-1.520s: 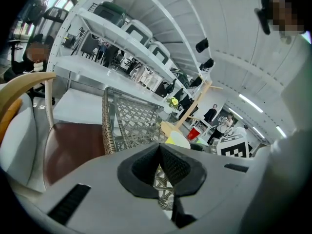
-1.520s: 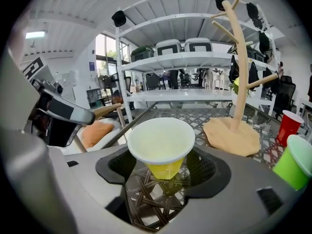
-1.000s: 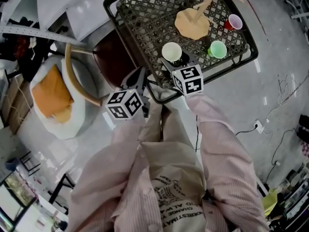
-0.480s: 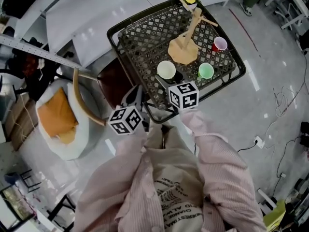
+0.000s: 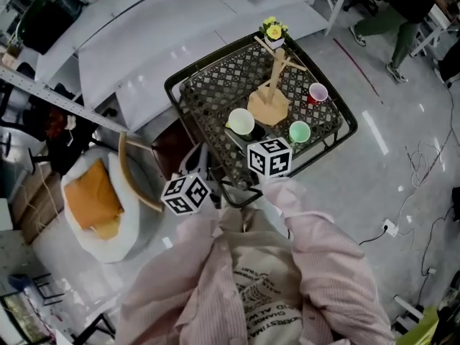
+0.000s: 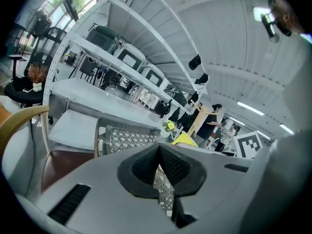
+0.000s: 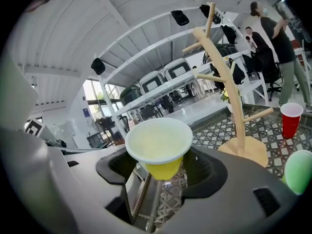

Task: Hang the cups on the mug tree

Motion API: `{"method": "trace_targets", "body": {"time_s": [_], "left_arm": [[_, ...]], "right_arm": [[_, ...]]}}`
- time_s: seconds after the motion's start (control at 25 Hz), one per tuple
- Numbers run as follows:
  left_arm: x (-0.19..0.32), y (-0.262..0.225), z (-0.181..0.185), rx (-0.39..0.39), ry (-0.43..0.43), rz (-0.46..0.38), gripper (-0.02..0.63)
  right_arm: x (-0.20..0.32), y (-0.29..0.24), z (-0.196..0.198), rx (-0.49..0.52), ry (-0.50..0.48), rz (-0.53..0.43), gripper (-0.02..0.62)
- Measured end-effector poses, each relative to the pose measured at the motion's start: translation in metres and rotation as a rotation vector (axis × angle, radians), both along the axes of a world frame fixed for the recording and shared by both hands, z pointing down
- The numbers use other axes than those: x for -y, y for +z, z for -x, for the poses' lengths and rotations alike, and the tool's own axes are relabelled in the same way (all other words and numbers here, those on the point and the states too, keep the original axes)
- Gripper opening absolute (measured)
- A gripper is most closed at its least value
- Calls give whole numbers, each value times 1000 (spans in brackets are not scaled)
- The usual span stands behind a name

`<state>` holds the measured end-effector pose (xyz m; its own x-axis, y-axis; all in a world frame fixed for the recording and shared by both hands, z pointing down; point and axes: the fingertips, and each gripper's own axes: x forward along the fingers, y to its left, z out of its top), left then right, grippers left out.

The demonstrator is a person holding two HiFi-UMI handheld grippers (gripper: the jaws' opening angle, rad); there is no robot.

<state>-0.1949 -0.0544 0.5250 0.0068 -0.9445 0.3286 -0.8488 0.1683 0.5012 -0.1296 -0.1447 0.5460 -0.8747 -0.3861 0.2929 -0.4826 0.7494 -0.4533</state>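
Both grippers have come up since a second ago, and the table (image 5: 215, 85) has dropped away below me. Back then it filled the top of the head view with its far edge cut off. Now all of its mesh top shows, with a flower pot (image 5: 273, 33) at the far edge.

My right gripper (image 7: 163, 167) is clamped on the yellow cup (image 7: 158, 143). The jaws stand wide, the cup sits upright between the pads with its mouth up, and it hangs clear of the mesh. In the head view it has drawn closer to the base of the mug tree (image 5: 266, 108) than it was, and now sits just left of it.

My left gripper (image 6: 160, 165) has its jaws together with nothing in them. It is held off the near left corner of the table, over the chair (image 5: 172, 146), much as it was before.

The mug tree stands near the middle of the table, where it stood earlier. The red cup (image 5: 317, 93) stands upright to its right and the green cup (image 5: 300, 131) nearer to me, just right of my right gripper's marker cube. Neither has shifted on the mesh.

More floor shows round the table now, and people stand at the upper right.
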Motion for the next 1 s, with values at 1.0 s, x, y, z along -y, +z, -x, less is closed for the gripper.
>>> {"method": "trace_targets", "body": {"time_s": [1.0], "left_arm": [[103,-83,62,132,224,-130,-2]], "right_arm": [[82,-107,61,302,247,57,287]]}}
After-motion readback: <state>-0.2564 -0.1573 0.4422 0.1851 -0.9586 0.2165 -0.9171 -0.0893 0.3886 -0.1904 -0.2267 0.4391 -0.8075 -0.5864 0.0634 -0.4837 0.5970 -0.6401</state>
